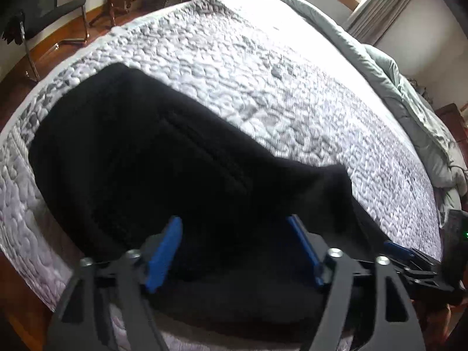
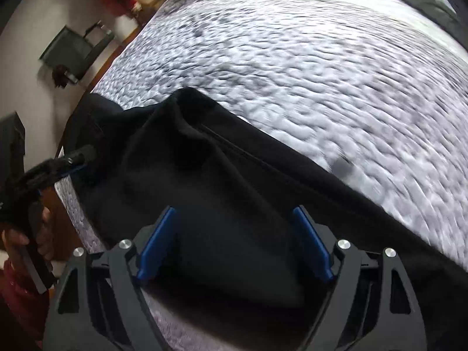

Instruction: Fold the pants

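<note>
Black pants (image 1: 140,158) lie folded on a white quilted bed (image 1: 234,67), near its front edge. In the left wrist view my left gripper (image 1: 234,222) is open just above the near part of the pants, holding nothing. In the right wrist view the pants (image 2: 234,175) lie bunched, with a raised fold at the far end. My right gripper (image 2: 234,213) is open over them, holding nothing. The left gripper also shows at the left in the right wrist view (image 2: 79,158). The right gripper shows at the right edge in the left wrist view (image 1: 397,248).
A grey duvet (image 1: 395,67) is heaped along the bed's far right side. A black chair (image 1: 49,8) and a wooden stand (image 1: 111,3) stand on the wood floor beyond the bed's left edge. A curtain (image 1: 383,8) hangs at the back right.
</note>
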### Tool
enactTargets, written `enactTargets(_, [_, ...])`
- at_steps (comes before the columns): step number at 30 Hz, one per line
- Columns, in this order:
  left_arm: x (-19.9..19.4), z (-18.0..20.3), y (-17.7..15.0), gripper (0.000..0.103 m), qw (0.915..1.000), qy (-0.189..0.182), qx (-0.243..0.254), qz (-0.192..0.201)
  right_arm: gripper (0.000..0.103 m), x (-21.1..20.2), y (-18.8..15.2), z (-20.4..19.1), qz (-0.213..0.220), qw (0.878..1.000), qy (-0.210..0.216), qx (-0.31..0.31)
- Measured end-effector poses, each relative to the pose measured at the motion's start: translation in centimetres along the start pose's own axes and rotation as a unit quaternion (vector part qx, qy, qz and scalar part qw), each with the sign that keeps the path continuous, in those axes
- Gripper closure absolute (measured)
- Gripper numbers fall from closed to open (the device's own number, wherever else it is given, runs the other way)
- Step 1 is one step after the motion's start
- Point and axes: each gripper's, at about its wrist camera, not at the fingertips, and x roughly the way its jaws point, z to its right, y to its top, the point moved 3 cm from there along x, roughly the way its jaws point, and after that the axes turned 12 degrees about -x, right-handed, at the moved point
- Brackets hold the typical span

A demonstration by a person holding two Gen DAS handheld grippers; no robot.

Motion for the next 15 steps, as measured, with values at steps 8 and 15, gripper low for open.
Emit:
enactTargets(8, [-0.3,-2.5,0.6,0.019,0.9999,-0.006,-0.014,0.000,0.066,4.4,3.6,-1.5,-0.036,0.995,0.058,-0.076])
enactTargets(15, [-0.6,-2.5,0.3,0.019,0.9990,0.005,-0.002,0.044,0.100,2.4,6.4,0.3,0.030,0.996,0.073,-0.047])
